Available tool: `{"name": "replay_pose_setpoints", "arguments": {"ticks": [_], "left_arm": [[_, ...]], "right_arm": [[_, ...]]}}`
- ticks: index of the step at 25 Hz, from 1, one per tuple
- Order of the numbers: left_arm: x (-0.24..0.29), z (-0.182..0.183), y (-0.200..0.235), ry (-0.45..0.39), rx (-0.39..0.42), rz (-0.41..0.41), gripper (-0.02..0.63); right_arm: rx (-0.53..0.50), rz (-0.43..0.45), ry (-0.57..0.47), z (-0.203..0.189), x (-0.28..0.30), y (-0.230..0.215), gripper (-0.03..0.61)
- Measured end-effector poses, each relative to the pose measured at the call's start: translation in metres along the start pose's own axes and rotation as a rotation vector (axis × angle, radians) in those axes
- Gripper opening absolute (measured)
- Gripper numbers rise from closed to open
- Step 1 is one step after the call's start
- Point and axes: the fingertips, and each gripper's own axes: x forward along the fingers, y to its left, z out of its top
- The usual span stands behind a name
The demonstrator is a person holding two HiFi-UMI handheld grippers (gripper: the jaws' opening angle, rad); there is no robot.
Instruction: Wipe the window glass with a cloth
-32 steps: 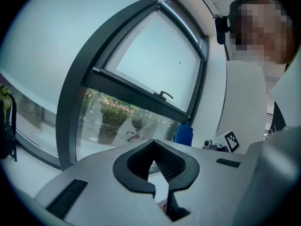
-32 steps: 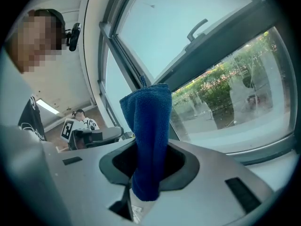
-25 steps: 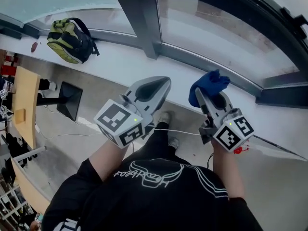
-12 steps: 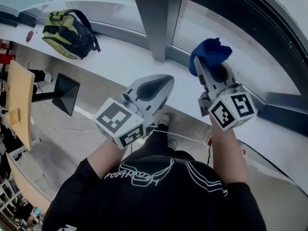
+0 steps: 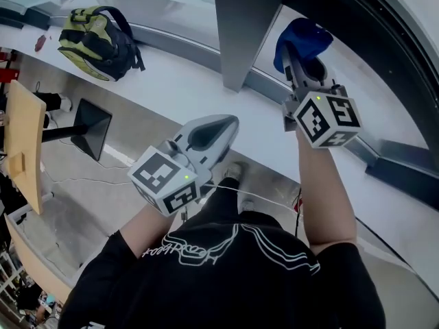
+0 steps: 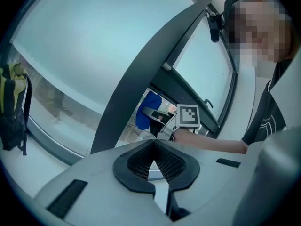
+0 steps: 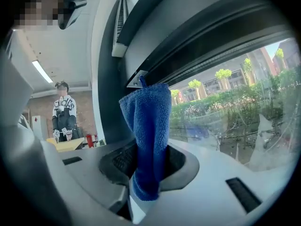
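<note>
A blue cloth [image 5: 303,38] is pinched in my right gripper [image 5: 297,55], which is shut on it and raised against the window glass [image 5: 392,96] just right of the dark mullion [image 5: 240,26]. In the right gripper view the cloth [image 7: 148,131] stands up from the shut jaws [image 7: 146,171], with the glass [image 7: 235,107] close behind it. My left gripper [image 5: 228,123] hangs lower, over the white sill [image 5: 171,81], shut with nothing in it. The left gripper view shows its pads [image 6: 141,161] meeting at the tip and, beyond them, the cloth [image 6: 146,108] held up by the right gripper [image 6: 162,121].
A yellow-green and black backpack [image 5: 96,36] lies on the sill at far left. Below the sill are a wooden table [image 5: 24,149] and a black stand [image 5: 89,129] on the floor. A dark window frame [image 5: 384,33] curves above the right pane. A person stands far off indoors [image 7: 63,112].
My right gripper has lifted the blue cloth up from sill height to the glass beside the mullion. The left gripper has stayed low and shut.
</note>
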Motion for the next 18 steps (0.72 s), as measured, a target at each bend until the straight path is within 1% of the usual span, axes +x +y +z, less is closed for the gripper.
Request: {"name": "replay_pose_setpoints", "arguments": {"ticks": [3, 7, 13, 18], "left_arm": [[0.002, 0.005, 0.008, 0.000, 0.017, 0.006, 0.005], [0.009, 0.014, 0.013, -0.013, 0.037, 0.028, 0.005], [0.032, 0.021, 0.028, -0.022, 0.130, 0.091, 0.005], [0.037, 0.028, 0.025, -0.047, 0.109, 0.103, 0.005]], "right_arm": [[0.007, -0.010, -0.028, 0.005, 0.011, -0.001, 0.094], [-0.020, -0.015, -0.053, 0.014, 0.019, -0.002, 0.094], [-0.039, -0.034, -0.048, 0.016, 0.021, -0.013, 0.094], [-0.061, -0.040, -0.044, 0.016, 0.024, -0.015, 0.094]]}}
